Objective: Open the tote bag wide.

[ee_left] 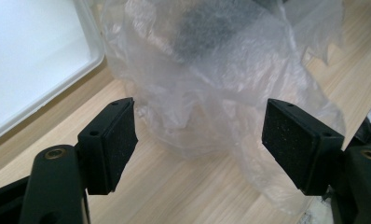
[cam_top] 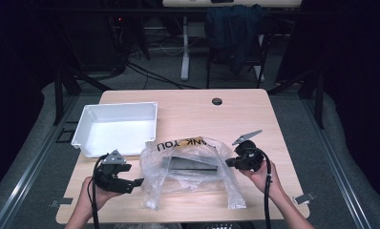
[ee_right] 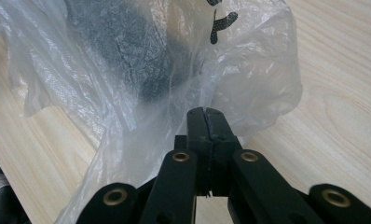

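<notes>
Plastic bag point(cam_top: 193, 167) pinched by right gripper point(cam_top: 228, 162), white bin point(cam_top: 116, 128) beside, left gripper point(cam_top: 135, 182) gaping

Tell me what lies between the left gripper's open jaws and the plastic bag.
Bare wooden table, in the left gripper view, separates the left gripper from the plastic bag.

Printed in black on a yellow band of the clear plastic bag point(cam_top: 188, 164), upside down in the high view: "THANK YOU", partly creased.
</notes>
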`<action>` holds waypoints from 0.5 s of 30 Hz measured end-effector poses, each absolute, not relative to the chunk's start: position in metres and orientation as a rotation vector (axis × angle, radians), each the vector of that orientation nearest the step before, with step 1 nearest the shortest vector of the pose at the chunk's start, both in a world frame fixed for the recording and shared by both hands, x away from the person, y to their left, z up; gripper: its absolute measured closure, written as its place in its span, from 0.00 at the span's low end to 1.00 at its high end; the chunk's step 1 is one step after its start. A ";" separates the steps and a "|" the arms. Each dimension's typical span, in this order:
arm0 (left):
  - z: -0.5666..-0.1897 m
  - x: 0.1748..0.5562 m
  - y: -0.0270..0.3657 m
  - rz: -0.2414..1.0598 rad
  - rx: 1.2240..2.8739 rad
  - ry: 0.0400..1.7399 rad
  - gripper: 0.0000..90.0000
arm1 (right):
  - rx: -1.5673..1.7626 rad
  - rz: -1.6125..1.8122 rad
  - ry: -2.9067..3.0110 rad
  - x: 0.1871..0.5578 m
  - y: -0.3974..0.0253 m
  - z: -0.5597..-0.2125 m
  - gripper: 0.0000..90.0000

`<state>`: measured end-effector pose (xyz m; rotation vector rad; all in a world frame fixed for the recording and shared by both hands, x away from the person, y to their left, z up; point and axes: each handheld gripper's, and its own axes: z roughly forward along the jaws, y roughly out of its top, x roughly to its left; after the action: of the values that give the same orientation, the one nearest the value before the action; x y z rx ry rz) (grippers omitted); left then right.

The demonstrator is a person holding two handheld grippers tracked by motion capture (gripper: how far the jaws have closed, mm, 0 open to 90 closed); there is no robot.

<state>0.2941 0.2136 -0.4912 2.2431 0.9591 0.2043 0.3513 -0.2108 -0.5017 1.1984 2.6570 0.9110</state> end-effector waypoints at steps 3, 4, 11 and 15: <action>-0.485 0.295 0.204 0.207 2.232 0.938 0.29 | 1.186 0.923 2.650 0.350 -0.210 -0.502 1.00; -0.483 0.295 0.202 0.216 2.234 0.928 0.29 | 1.184 0.918 2.649 0.350 -0.210 -0.501 1.00; -0.470 0.305 0.178 0.260 2.207 0.944 0.29 | 1.172 0.892 2.643 0.351 -0.209 -0.501 1.00; -0.469 0.311 0.163 0.261 2.219 0.938 0.30 | 1.149 0.858 2.641 0.351 -0.205 -0.502 1.00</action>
<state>0.3113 0.1631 -0.4691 2.2188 0.9379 0.2613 0.3511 -0.2054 -0.5019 1.1494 2.6405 0.8579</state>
